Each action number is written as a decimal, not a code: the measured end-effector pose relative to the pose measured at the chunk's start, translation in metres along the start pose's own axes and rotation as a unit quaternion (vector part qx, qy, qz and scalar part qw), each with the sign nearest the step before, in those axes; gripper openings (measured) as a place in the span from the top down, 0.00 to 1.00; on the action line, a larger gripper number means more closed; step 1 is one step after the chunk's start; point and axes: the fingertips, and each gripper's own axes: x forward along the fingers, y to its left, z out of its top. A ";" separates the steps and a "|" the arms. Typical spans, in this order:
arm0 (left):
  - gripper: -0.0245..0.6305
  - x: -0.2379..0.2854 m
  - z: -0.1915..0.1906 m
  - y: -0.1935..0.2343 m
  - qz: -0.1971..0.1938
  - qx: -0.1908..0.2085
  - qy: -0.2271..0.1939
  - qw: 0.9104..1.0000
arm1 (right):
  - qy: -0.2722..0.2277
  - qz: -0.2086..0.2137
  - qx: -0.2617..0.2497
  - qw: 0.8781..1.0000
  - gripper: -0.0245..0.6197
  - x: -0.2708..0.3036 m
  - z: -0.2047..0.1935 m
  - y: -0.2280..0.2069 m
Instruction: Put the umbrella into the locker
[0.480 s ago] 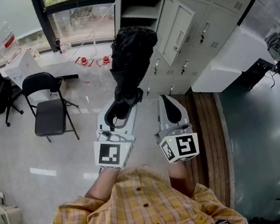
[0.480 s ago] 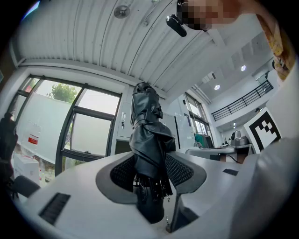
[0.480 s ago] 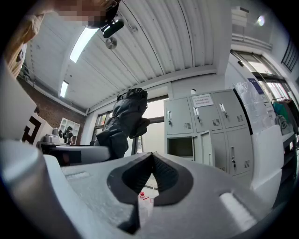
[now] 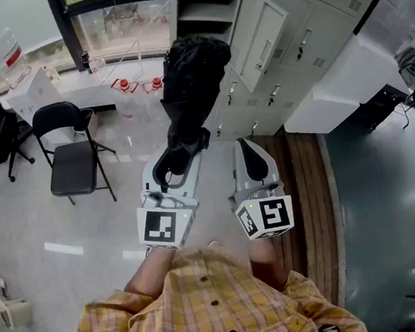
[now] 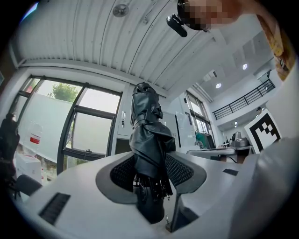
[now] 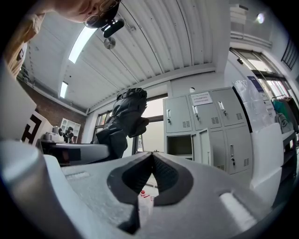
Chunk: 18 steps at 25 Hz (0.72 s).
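Observation:
A folded black umbrella [image 4: 190, 81] stands up out of my left gripper [image 4: 178, 153], whose jaws are shut on its lower end near the handle. In the left gripper view the umbrella [image 5: 148, 140] rises between the ribbed pads [image 5: 122, 173], strap wrapped round its top. My right gripper [image 4: 244, 150] is beside it on the right, shut with nothing in it; its view shows the pads [image 6: 140, 173] meeting. The grey lockers [image 4: 304, 31] stand ahead, one with its door [image 4: 263, 36] open onto an empty compartment [image 4: 202, 17], seen also as an open locker [image 6: 180, 145] in the right gripper view.
A black folding chair [image 4: 73, 158] stands on the pale floor at left. A windowsill with small red items [image 4: 135, 86] and a water jug [image 4: 7, 54] runs along the window. A white cabinet [image 4: 341, 94] juts out at right. My checked shirt [image 4: 209, 310] fills the bottom.
The view has shifted slightly; the chair and windowsill sit a little higher in the frame. Both grippers and the umbrella keep the same places relative to each other.

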 end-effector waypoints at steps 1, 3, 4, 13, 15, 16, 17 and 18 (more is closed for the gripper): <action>0.67 0.000 -0.001 -0.002 0.001 0.005 -0.001 1.000 | 0.001 0.002 0.000 1.000 0.97 -0.001 -0.001 -0.002; 0.67 0.000 -0.002 -0.004 0.001 0.015 -0.003 1.000 | 0.000 0.004 0.002 1.000 0.97 -0.003 0.000 -0.004; 0.67 0.000 -0.002 -0.005 0.004 0.012 -0.001 1.000 | -0.001 0.005 0.005 1.000 0.97 -0.004 0.001 -0.005; 0.67 0.022 -0.018 -0.050 0.005 0.033 -0.006 0.999 | -0.012 0.025 0.011 1.000 0.97 -0.022 -0.001 -0.048; 0.67 0.028 -0.023 -0.064 0.000 0.040 -0.009 0.999 | -0.014 0.028 0.011 0.999 0.97 -0.028 -0.002 -0.061; 0.67 0.031 -0.024 -0.071 0.001 0.034 -0.006 0.999 | -0.016 0.029 0.012 0.999 0.97 -0.031 -0.003 -0.067; 0.67 0.034 -0.025 -0.078 0.001 0.028 -0.003 1.000 | -0.017 0.029 0.013 0.999 0.97 -0.033 -0.004 -0.074; 0.67 0.037 -0.026 -0.085 0.000 0.024 -0.002 1.000 | -0.017 0.028 0.015 0.999 0.97 -0.033 -0.006 -0.080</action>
